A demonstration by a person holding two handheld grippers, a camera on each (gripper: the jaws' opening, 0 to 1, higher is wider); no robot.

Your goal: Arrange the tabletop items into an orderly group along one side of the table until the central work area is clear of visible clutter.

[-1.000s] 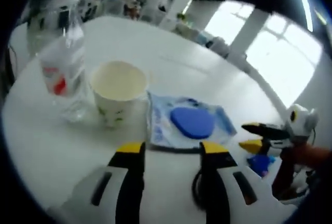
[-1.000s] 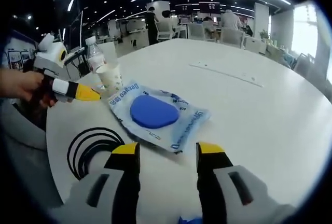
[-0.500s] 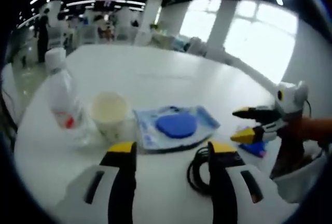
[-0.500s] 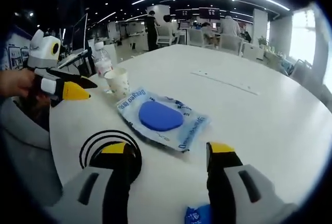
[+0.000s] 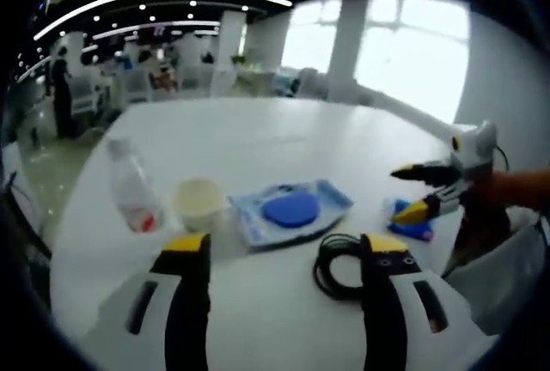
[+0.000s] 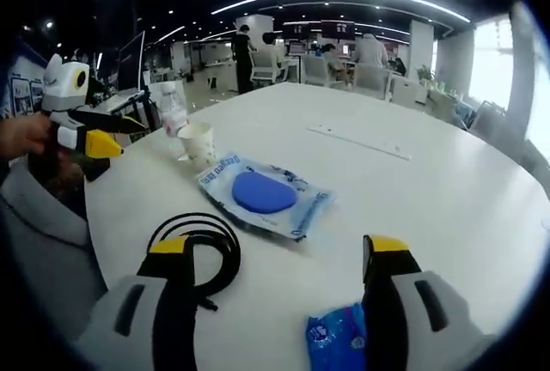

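Note:
On the round white table lie a row of items: a clear water bottle, a paper cup, a wipes pack with a blue oval lid, a coiled black cable and a small blue packet. My left gripper hovers open, short of the cup and pack, holding nothing. The right gripper enters from the right above the blue packet. In the right gripper view, my right gripper is open over the cable and blue packet, with the pack, cup and bottle beyond.
The left gripper shows at the left, held by a hand over the table edge. A thin flat strip lies farther out on the table. Chairs, desks and people stand in the office behind.
Both views have drawn back from the items, which now look smaller. Each gripper's jaws stand wider apart. The cable and blue packet have come into fuller view. The items themselves have not moved.

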